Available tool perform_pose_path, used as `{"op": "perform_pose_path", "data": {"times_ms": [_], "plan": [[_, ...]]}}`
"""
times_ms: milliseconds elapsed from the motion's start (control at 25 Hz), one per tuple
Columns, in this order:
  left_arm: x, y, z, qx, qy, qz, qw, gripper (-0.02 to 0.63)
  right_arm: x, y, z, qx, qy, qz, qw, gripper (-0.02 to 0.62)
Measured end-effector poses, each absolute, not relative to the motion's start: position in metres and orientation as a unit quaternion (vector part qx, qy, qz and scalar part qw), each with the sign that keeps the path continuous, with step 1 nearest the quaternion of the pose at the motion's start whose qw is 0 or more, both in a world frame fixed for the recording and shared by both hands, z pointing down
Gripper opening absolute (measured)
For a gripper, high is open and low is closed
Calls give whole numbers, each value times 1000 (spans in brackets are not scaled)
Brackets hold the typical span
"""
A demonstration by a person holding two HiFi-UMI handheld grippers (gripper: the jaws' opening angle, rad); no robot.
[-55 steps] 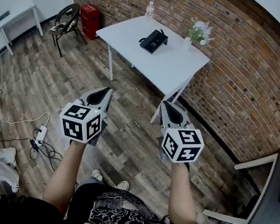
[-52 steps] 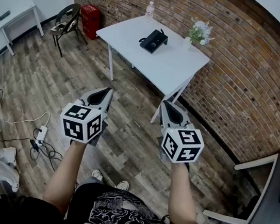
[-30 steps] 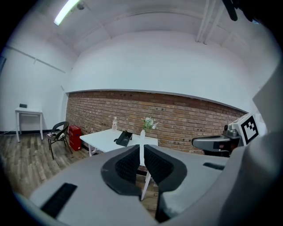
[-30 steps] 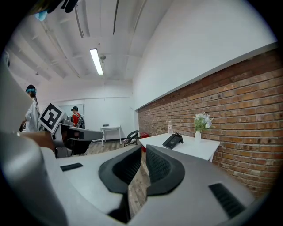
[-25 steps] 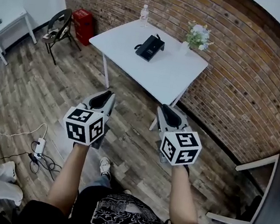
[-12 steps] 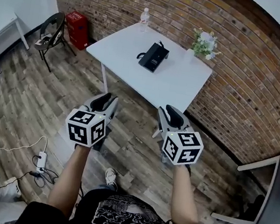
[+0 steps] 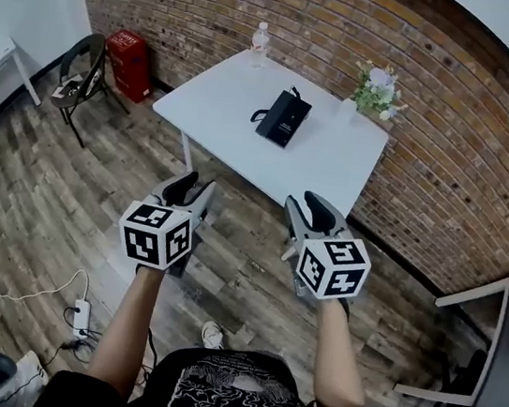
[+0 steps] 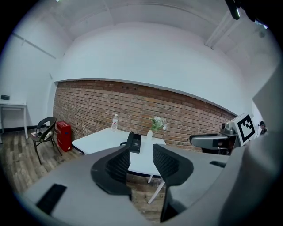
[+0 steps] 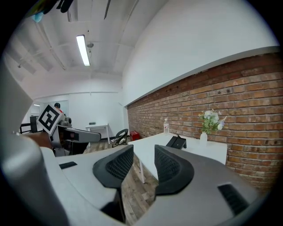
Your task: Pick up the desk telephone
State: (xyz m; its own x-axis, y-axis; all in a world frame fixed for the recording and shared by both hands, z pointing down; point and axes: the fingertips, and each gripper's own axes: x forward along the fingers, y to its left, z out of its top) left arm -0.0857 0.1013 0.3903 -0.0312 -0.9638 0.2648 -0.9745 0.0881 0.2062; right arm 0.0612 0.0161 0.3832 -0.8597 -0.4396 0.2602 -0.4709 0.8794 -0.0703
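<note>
— Brick wall (image 7: 266, 0) and white surface (image 7: 223, 98) look nearer than a second ago. What else changed?
— Both jaw pairs have just been opening. My left gripper (image 7: 188, 188) and right gripper (image 7: 316, 207) stand parted with nothing between them. I'd say I'm readying them on the approach.
— And the desk telephone (image 7: 283, 119)?
— Untouched mid-surface, well ahead. My head view shows it lying flat. Only the right gripper view catches a person (image 9: 57, 106) far back.

Bright, even light under a ceiling strip lamp (image 9: 82, 50), with fisheye bending and black corners in the gripper views
</note>
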Motion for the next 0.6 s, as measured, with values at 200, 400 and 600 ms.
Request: {"op": "perform_pose_path", "data": {"times_ms": [200, 400, 600], "plan": [[-112, 93, 392, 674, -718, 5, 173, 158, 43, 9, 387, 244, -960, 67, 122, 153], [-126, 79, 394, 678, -714, -1, 175, 168, 30, -5, 391, 252, -958, 76, 118, 175], [-137, 66, 399, 683, -707, -2, 181, 173, 19, -17, 395, 257, -956, 79, 117, 190]]}}
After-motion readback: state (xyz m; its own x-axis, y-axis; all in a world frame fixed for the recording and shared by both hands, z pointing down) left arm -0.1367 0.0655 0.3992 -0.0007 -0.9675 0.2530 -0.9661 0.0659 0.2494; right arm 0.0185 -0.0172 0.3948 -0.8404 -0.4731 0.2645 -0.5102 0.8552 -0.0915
